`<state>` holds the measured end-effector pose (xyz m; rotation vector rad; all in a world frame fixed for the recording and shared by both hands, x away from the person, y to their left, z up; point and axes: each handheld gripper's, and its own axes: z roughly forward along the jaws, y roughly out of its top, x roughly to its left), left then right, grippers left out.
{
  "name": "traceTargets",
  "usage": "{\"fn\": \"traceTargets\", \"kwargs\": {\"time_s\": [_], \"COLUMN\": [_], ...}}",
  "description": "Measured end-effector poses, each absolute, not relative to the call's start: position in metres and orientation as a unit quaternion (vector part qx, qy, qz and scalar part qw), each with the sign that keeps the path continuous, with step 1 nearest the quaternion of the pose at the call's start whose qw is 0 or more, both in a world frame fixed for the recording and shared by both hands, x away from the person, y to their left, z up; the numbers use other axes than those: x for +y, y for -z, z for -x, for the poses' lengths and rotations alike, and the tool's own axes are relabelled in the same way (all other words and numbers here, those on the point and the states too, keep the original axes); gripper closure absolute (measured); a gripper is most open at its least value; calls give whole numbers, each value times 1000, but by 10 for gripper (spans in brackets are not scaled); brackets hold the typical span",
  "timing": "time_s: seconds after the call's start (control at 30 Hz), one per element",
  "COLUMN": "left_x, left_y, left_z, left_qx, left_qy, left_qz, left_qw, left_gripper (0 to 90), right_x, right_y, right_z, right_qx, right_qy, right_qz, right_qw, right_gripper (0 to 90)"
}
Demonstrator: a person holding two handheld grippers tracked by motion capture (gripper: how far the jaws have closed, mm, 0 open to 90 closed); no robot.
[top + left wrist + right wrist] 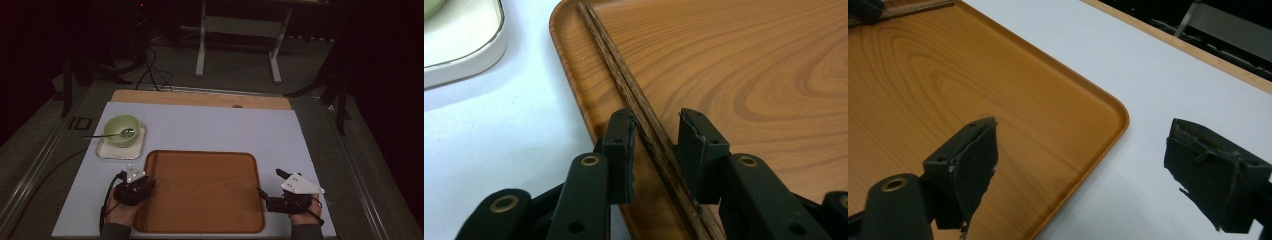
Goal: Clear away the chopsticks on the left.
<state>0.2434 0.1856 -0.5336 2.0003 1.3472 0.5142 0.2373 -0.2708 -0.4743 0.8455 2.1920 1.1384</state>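
A wooden tray (200,192) lies at the near middle of the white mat. A pair of dark wooden chopsticks (619,75) lies along its left inner edge (151,162). My left gripper (656,125) sits low at that edge (147,184), open, with one jaw on each side of the chopsticks. The left pad is close against them, and a gap shows at the right pad. My right gripper (1085,130) is wide open at the tray's right side (270,182). One of its jaws is above the tray (948,75) and the other above the mat.
A green bowl (120,127) with a metal spoon (107,135) stands on a white square plate (107,150) at the mat's far left, just beyond the tray corner; the plate (464,45) is near my left gripper. Bare white mat (225,127) lies behind the tray.
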Motion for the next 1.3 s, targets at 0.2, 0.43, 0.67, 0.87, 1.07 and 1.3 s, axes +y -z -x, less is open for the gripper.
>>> {"fn": "traceTargets", "kwargs": {"time_s": [0.2,0.43,0.67,0.87,1.07,1.3], "left_x": [187,199,202,212,216,218], "left_y": [528,520,511,504,503,501], "left_z": [-242,-243,-241,-240,-239,-239], "left_qx": [513,533,535,549,558,559], "left_qy": [-210,-207,-218,-221,-221,-226], "left_qz": [-763,-745,-741,-726,-719,-716], "left_qw": [333,343,342,350,350,351], "left_gripper": [613,557,487,451,447,442], "right_x": [-271,-270,-270,-271,-271,-271], "right_y": [474,475,475,474,474,474], "right_z": [-237,-238,-238,-237,-237,-237], "right_qx": [810,811,811,811,811,810], "right_qy": [-421,-420,-420,-420,-421,-422], "right_qz": [-312,-311,-310,-311,-311,-311], "right_qw": [262,262,263,262,263,263], "right_gripper": [135,135,135,135,135,135]}}
